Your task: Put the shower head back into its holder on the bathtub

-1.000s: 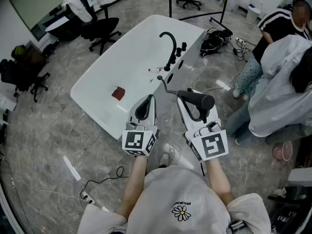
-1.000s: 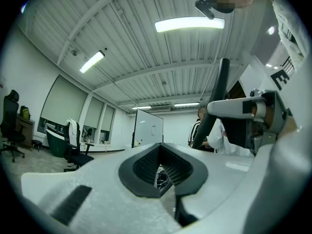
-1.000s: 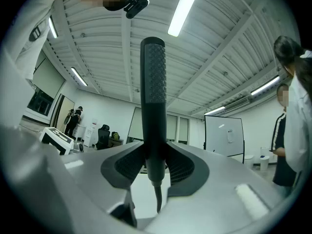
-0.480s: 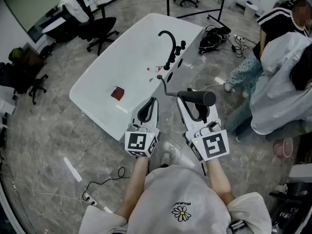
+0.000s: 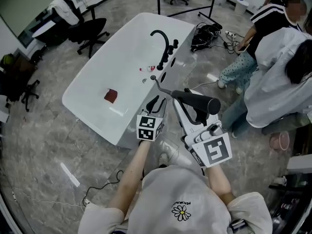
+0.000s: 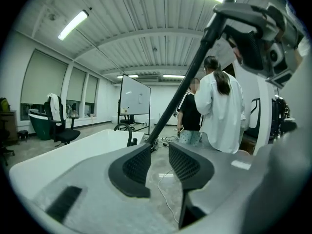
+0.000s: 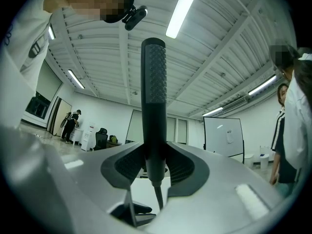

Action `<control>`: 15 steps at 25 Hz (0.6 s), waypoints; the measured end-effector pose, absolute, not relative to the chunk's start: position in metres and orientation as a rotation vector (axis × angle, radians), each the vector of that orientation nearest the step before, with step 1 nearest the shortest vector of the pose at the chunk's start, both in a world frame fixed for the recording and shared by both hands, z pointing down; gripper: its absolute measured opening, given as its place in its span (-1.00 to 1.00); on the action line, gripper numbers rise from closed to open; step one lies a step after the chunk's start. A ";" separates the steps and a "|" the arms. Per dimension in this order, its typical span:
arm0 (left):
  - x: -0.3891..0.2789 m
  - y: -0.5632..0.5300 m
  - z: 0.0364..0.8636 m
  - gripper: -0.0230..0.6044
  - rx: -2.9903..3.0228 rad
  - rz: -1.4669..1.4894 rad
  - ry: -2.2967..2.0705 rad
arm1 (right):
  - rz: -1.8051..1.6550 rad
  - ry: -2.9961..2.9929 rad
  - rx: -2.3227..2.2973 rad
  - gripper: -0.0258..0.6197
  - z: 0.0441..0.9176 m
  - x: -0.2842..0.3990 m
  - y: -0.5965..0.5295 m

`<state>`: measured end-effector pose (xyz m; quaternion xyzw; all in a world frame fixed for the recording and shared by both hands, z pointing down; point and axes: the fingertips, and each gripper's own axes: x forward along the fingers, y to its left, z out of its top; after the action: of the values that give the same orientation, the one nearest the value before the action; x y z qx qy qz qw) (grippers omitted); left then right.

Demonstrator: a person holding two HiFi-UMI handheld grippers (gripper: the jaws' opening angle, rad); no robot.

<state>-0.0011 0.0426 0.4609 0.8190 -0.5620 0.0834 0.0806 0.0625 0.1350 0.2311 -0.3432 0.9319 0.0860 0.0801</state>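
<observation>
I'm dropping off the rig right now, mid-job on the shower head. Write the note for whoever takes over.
Left gripper: its jaws have just been opening. It is open with nothing between them, near the bathtub's closer end.
Right gripper: shut on the black shower head, held short of the tub. Its hose runs to the tub rim.
Done: shower head is in hand.
Left: carry it to its holder on the rim by the faucet, seat it, then release. I cannot tell which black fitting there is the holder.
</observation>
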 end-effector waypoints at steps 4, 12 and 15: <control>-0.011 0.010 0.490 -0.65 2.376 0.317 -1.666 | 0.245 2.781 -1.043 -0.48 0.227 0.061 0.132; -0.022 -0.042 0.532 -0.63 2.321 0.411 -1.609 | 0.221 2.764 -1.065 -0.48 0.221 0.059 0.111; -0.023 -0.057 0.537 -0.67 2.349 0.445 -1.599 | 0.234 2.754 -1.082 -0.48 0.217 0.056 0.103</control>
<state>-0.0228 -0.0570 0.5371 0.8095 -0.5511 0.1535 0.1323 0.0555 0.1028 0.2174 -0.3631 0.9244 0.0784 0.0864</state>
